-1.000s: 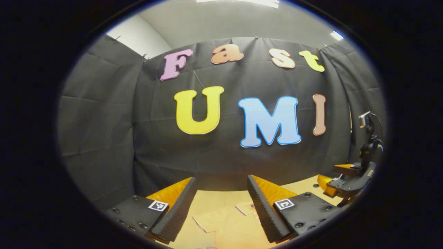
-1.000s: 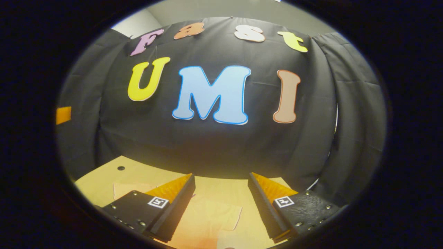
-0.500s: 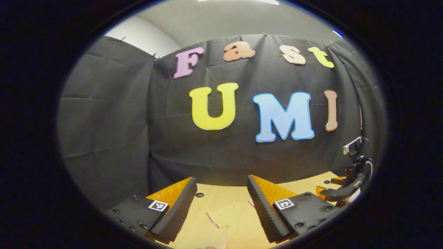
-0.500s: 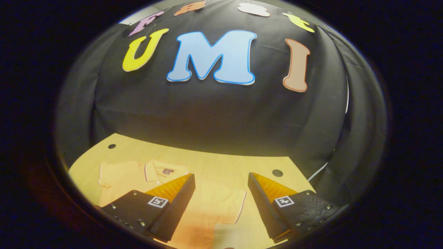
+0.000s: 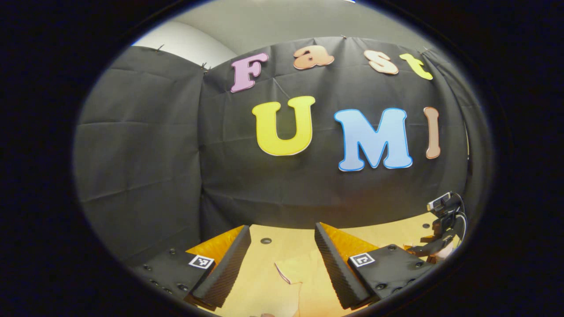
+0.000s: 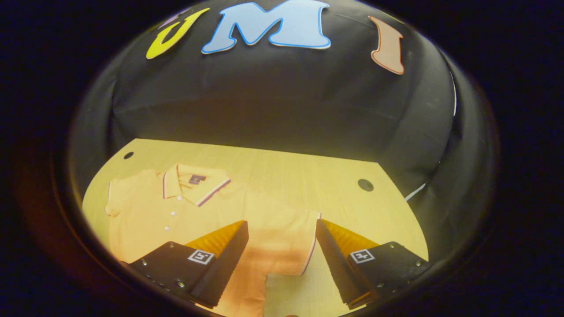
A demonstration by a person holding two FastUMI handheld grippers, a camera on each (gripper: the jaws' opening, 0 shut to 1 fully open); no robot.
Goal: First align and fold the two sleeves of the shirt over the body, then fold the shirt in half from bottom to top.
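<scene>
Lying flat on the table (image 6: 308, 171), the shirt (image 6: 185, 211) is spread with one sleeve (image 6: 286, 237) between the wide-spread right gripper (image 6: 282, 251). The left gripper (image 5: 282, 259) is held equally wide above the other sleeve's edge (image 5: 286, 275). Bare tabletop is seen beyond the collar (image 6: 194, 187).

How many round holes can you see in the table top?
2 in the right gripper view: one hole at the table's far left corner beyond the shirt, another hole on the right. More may be hidden.
</scene>
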